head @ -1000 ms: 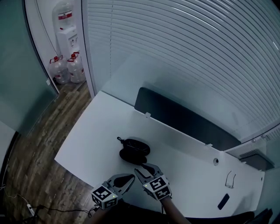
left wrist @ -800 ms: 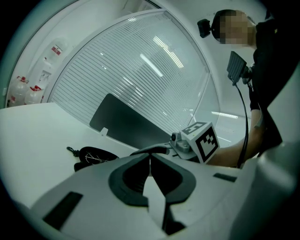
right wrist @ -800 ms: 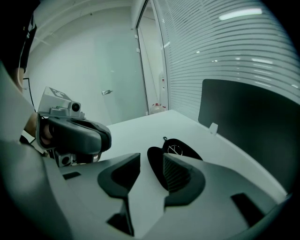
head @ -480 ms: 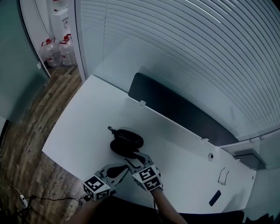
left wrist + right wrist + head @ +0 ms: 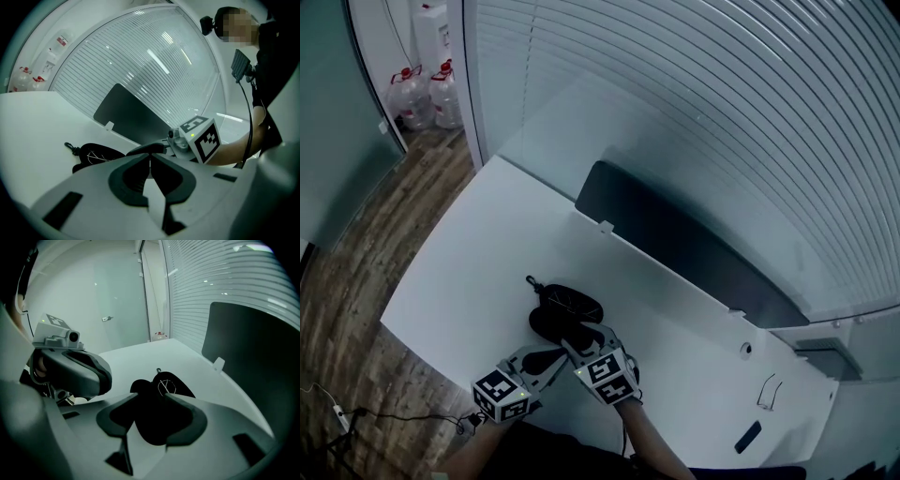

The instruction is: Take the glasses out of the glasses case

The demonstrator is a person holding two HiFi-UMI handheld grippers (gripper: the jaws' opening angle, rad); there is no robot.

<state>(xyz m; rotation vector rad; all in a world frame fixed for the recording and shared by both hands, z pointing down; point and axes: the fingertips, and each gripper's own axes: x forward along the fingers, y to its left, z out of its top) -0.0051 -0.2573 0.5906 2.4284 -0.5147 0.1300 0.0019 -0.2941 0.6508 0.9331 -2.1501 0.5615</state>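
A black glasses case (image 5: 565,314) lies open on the white table (image 5: 469,281), with its zip pull toward the far left. Thin wire-framed glasses (image 5: 165,386) rest inside the far half, also visible in the left gripper view (image 5: 96,152). My right gripper (image 5: 574,334) hovers over the case's near half (image 5: 152,423). Its jaws have just been opening and stand wide, with the dark case showing between the fingertips (image 5: 133,398) but not pressed by them. My left gripper (image 5: 551,355) sits just left of and behind the right one, tips together, holding nothing.
A dark upright panel (image 5: 675,239) runs along the table's far edge below the window blinds. At the right end lie a second pair of glasses (image 5: 766,392) and a small dark flat object (image 5: 747,436). Water bottles (image 5: 417,94) stand on the floor.
Both grippers have moved forward and down toward the case. The right gripper now reaches over its near half, with the jaws wider than before.
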